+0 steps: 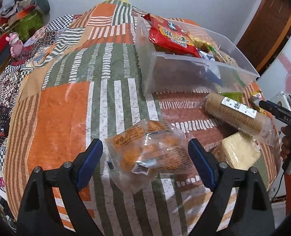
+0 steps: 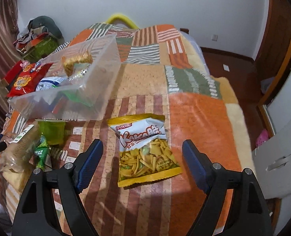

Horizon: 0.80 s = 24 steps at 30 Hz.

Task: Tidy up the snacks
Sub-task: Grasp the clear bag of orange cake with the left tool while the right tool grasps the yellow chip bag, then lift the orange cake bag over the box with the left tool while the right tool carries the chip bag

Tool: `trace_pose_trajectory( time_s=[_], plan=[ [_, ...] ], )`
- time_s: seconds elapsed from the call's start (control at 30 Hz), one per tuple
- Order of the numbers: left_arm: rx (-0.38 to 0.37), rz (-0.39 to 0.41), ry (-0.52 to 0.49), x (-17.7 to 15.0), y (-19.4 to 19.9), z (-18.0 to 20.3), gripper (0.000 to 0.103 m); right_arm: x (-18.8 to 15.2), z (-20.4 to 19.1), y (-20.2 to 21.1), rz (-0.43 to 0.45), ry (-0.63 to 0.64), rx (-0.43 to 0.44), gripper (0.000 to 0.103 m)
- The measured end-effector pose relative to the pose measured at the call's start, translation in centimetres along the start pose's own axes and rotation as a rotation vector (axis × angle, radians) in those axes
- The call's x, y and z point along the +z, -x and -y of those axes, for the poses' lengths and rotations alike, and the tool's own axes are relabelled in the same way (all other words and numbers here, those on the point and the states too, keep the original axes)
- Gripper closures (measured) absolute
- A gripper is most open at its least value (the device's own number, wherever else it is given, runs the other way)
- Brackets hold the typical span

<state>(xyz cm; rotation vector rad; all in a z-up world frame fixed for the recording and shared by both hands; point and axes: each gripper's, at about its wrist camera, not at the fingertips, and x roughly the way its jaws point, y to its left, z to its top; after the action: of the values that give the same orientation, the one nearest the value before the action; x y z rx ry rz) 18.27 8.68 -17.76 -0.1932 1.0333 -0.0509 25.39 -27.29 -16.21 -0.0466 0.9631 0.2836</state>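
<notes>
In the left wrist view my left gripper [image 1: 145, 149] is open, its jaws on either side of a clear orange bread packet [image 1: 147, 153] lying on the patchwork bedspread [image 1: 66, 106]. A clear plastic bin [image 1: 184, 66] behind it holds a red snack bag [image 1: 171, 35] and other packets. A cracker roll [image 1: 236, 114] and a pale block packet [image 1: 241, 149] lie to the right. In the right wrist view my right gripper [image 2: 142, 155] is open around a yellow and white chip bag [image 2: 145, 149]. The bin [image 2: 72, 86] stands to the upper left.
In the right wrist view a green cup [image 2: 51, 131], a green packet [image 2: 42, 155] and the cracker roll [image 2: 19, 147] lie left of the gripper. A white cabinet [image 2: 279, 153] stands right of the bed. Piled clutter [image 1: 25, 15] lies at the far left.
</notes>
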Motion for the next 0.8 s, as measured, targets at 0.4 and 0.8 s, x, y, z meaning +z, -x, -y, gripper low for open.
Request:
trace_pose_trajectory(
  time_s=[0.4, 0.8],
  plan=[
    [0.020, -0.059, 0.037, -1.0, -3.2, 0.0, 0.012, -0.2, -0.9, -2.1, -0.013, 0.063, -0.050, 0.034],
    [0.042, 0.003, 0.006, -0.6, -1.6, 0.4, 0.044, -0.8, -2.3, -1.0, 0.012, 0.075, -0.016, 0.055]
  ],
)
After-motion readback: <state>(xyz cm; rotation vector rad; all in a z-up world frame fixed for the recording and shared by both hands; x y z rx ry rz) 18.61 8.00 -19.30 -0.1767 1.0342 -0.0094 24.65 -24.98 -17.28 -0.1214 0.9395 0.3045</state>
